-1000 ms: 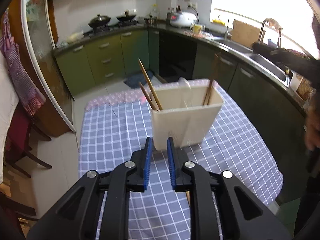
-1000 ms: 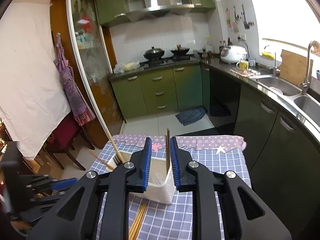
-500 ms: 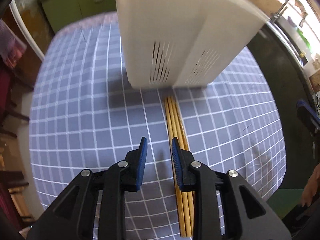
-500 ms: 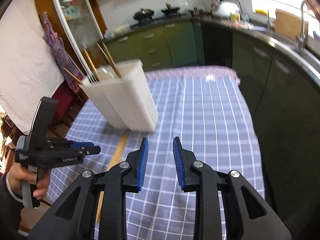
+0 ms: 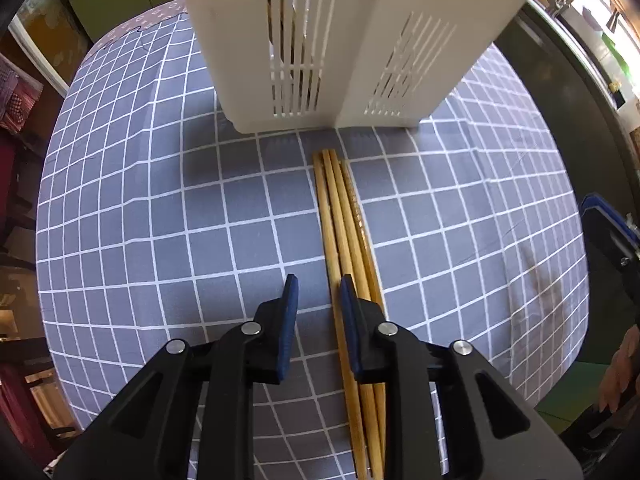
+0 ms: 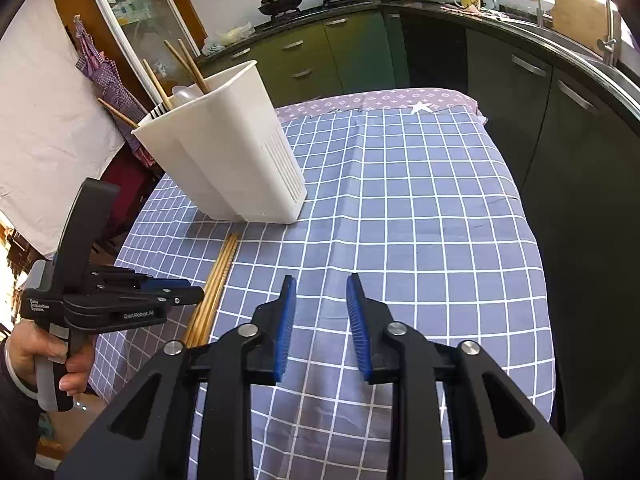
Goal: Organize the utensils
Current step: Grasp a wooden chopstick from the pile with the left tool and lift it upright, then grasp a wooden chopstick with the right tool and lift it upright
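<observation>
Several wooden chopsticks lie side by side on the checked tablecloth, in front of a white slotted utensil holder. My left gripper points down just over them, narrowly open. Its right finger covers part of the bundle, and the leftmost stick runs along that finger's inner edge, ungripped. The right wrist view shows the holder with more chopsticks and a pale spoon standing in it. My right gripper hovers over bare cloth to the right of the lying chopsticks. Its jaws are opening with nothing between them.
A hand holds the left gripper at the table's left edge. Dark green cabinets, a stove with woks and a sink counter surround the table. A chair with hanging cloth stands to the left.
Both grippers have come down and tipped toward the table. The left one now hangs close over the lying chopsticks. The right one's jaws have widened.
</observation>
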A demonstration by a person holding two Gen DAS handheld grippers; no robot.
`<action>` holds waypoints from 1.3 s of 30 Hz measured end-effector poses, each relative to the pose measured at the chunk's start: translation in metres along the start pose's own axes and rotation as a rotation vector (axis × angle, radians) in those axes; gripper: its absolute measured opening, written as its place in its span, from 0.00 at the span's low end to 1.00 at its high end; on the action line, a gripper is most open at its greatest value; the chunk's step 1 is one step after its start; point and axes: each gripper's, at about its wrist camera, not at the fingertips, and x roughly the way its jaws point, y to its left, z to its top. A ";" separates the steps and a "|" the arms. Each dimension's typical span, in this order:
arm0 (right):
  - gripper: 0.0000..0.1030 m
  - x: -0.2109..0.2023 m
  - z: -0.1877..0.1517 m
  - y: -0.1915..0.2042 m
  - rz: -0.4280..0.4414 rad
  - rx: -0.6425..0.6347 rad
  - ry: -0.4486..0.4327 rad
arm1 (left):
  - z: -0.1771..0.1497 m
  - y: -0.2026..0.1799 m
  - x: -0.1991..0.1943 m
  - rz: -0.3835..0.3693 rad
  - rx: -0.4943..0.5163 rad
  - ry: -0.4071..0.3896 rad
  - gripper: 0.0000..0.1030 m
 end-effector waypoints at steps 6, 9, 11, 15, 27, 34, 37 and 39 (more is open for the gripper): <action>0.30 -0.001 0.004 0.003 0.008 -0.009 0.001 | 0.002 -0.009 0.005 0.019 0.007 0.010 0.18; 0.30 0.000 0.004 0.005 0.008 -0.012 0.005 | 0.005 -0.017 0.008 0.027 0.023 0.011 0.10; 0.30 0.000 0.003 0.006 0.009 -0.015 0.008 | 0.007 -0.020 0.009 0.022 0.027 0.018 0.08; 0.30 -0.001 0.003 0.004 0.007 -0.010 0.011 | 0.010 -0.012 0.009 0.011 0.016 0.025 0.07; 0.30 -0.004 0.004 0.007 -0.002 -0.017 0.016 | -0.006 0.014 -0.059 -0.008 -0.002 -0.181 0.06; 0.30 0.001 0.006 0.015 -0.003 -0.033 0.031 | -0.030 0.036 -0.121 0.022 0.012 -0.357 0.06; 0.30 0.007 0.008 0.021 0.007 -0.042 0.052 | -0.039 0.040 -0.135 0.020 0.018 -0.394 0.06; 0.30 0.012 0.009 0.026 0.009 -0.052 0.069 | -0.044 0.042 -0.140 0.020 0.019 -0.406 0.06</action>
